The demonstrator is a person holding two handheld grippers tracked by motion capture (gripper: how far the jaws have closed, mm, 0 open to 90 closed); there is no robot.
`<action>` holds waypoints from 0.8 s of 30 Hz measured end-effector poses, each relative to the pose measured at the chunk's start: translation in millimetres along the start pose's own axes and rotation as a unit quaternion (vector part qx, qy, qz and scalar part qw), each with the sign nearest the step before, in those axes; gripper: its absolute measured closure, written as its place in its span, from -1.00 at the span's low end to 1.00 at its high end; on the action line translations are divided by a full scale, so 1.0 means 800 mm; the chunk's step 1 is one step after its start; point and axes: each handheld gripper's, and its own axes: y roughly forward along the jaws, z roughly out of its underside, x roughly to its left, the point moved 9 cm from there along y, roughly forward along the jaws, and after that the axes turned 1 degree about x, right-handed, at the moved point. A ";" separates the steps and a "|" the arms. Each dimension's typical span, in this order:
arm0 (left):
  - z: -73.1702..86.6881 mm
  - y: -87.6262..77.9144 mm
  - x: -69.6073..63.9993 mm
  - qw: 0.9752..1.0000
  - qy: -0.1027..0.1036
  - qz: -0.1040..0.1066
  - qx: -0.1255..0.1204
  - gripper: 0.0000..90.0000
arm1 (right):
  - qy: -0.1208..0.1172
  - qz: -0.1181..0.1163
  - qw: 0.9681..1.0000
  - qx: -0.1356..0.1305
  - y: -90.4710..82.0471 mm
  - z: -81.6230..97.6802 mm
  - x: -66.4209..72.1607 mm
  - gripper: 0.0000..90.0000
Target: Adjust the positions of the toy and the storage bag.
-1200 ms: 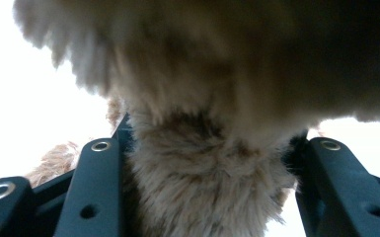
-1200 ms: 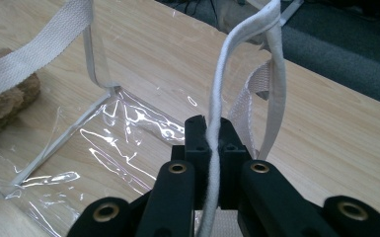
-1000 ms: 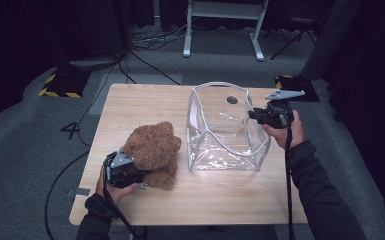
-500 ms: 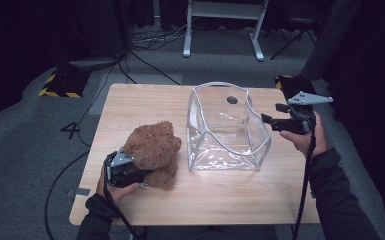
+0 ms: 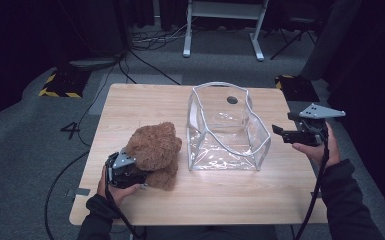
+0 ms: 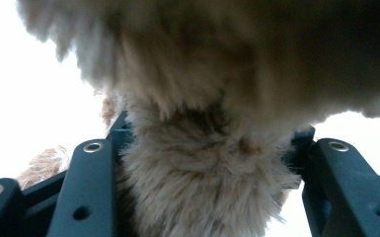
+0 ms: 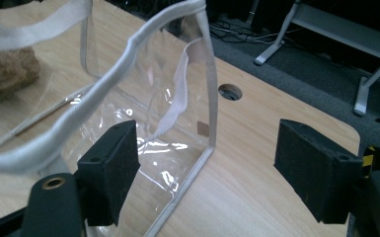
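A brown teddy bear lies on the wooden table, left of a clear plastic bag with white trim that stands open-topped. My left gripper is tucked under the bear's left side and shut on its fur; in the left gripper view the bear is squeezed between the jaws of the left gripper. My right gripper hovers just right of the bag and apart from it. Its jaws have just been opening and hold nothing. In the right gripper view the bag's corner stands beyond the right gripper.
A round cable hole sits in the table behind the bag. Beyond the table a white desk frame and cables lie on the grey floor. Yellow-black striped blocks rest on the floor at either far corner.
My right gripper has let go of the bag's right rim, opened, and drawn away to the right. The left gripper and the bear have stayed put.
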 end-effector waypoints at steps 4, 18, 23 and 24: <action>0.000 0.000 0.000 1.000 0.000 0.000 -0.001 0.01 | -0.007 -0.005 1.000 0.007 0.004 0.014 0.004 -0.45; 0.000 0.000 0.000 1.000 -0.003 0.004 -0.003 -0.01 | -0.018 -0.026 0.998 0.048 0.034 0.081 0.018 -0.49; 0.000 0.000 -0.001 1.000 -0.002 0.004 -0.003 -0.01 | -0.019 -0.034 0.997 0.066 0.043 0.109 0.022 -0.49; 0.000 0.000 -0.001 1.000 -0.001 0.003 -0.002 -0.01 | -0.021 -0.035 0.997 0.072 0.045 0.115 0.023 -0.48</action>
